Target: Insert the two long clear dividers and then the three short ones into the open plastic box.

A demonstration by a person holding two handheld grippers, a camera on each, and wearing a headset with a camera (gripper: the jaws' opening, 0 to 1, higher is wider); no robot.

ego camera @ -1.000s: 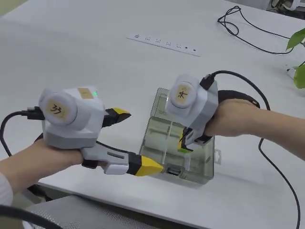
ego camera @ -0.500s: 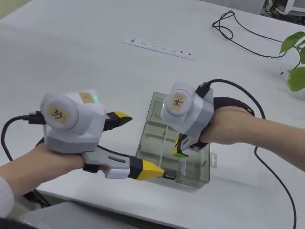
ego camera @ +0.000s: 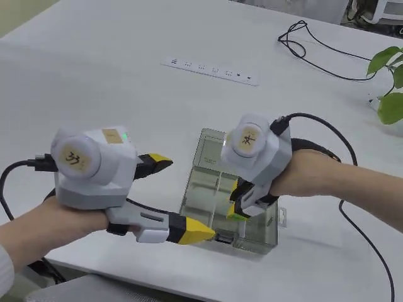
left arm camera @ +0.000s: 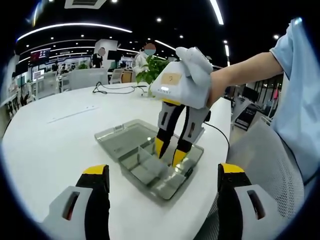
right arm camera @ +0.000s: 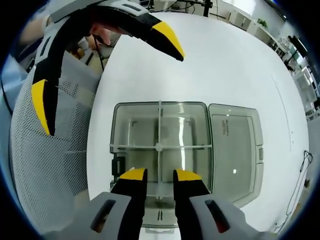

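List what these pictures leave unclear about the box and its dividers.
- Head view: the right gripper covers part of the plastic box, so the divider count is unsure.
- Right gripper view: whether the jaws pinch the clear divider between them is unclear.
- Right gripper view: lid print too small.

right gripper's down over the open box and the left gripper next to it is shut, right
No: the left gripper is wide open, not shut, as the left gripper view shows. The right gripper is down over the open box.
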